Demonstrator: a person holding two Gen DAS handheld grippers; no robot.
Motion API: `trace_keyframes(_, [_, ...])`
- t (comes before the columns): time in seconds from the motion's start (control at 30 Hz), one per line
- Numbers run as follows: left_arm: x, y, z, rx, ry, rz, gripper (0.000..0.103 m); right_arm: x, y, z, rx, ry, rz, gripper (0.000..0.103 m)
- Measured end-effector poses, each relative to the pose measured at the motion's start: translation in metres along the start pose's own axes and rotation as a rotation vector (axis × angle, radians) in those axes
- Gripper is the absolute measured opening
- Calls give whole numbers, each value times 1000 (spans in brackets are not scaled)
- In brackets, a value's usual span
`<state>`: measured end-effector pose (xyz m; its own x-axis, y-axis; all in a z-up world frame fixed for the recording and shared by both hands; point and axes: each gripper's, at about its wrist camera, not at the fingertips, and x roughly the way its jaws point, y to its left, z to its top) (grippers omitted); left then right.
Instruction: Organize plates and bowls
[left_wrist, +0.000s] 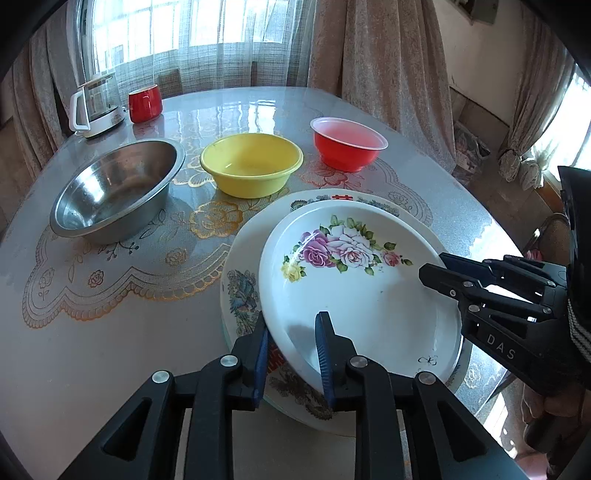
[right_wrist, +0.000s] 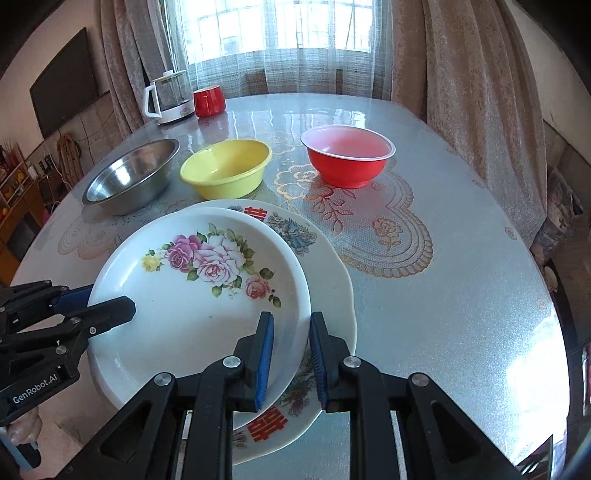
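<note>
A white plate with painted roses (left_wrist: 354, 280) (right_wrist: 192, 295) lies on a larger white plate with red characters and birds (left_wrist: 240, 291) (right_wrist: 332, 280) at the table's near edge. My left gripper (left_wrist: 291, 354) straddles the rose plate's near-left rim, fingers a little apart around it. My right gripper (right_wrist: 291, 354) straddles its right rim the same way; it shows in the left wrist view (left_wrist: 436, 269). My left gripper shows in the right wrist view (right_wrist: 110, 302). A steel bowl (left_wrist: 114, 188) (right_wrist: 133, 177), a yellow bowl (left_wrist: 251, 162) (right_wrist: 225, 166) and a red bowl (left_wrist: 347, 144) (right_wrist: 347, 155) stand in a row behind.
A glass kettle (left_wrist: 96, 107) (right_wrist: 170, 96) and a red mug (left_wrist: 145, 102) (right_wrist: 209, 100) stand at the far left of the round glass-topped table (left_wrist: 110, 332) (right_wrist: 461, 295). Curtains hang behind it.
</note>
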<state>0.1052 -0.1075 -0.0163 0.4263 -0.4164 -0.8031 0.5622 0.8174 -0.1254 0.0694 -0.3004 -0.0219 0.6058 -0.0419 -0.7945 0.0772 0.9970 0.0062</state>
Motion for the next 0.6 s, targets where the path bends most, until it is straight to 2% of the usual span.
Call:
trace_keyframes(0.03, [0,0,0,1,1,-2,27,1,4,1,-31,5,-27,20])
trace_keyframes(0.2, [1,-6,-1,21,11,13,27,4,18,-1,-129,18,-104,21])
trace_keyframes(0.4, [-3,-6,-3,15,21,10,31,3,14,0,-107,21,-81,21])
trace_keyframes(0.6, [-7,-8,-6,19,31,11,36,3,19,0,-126,18,-109,21])
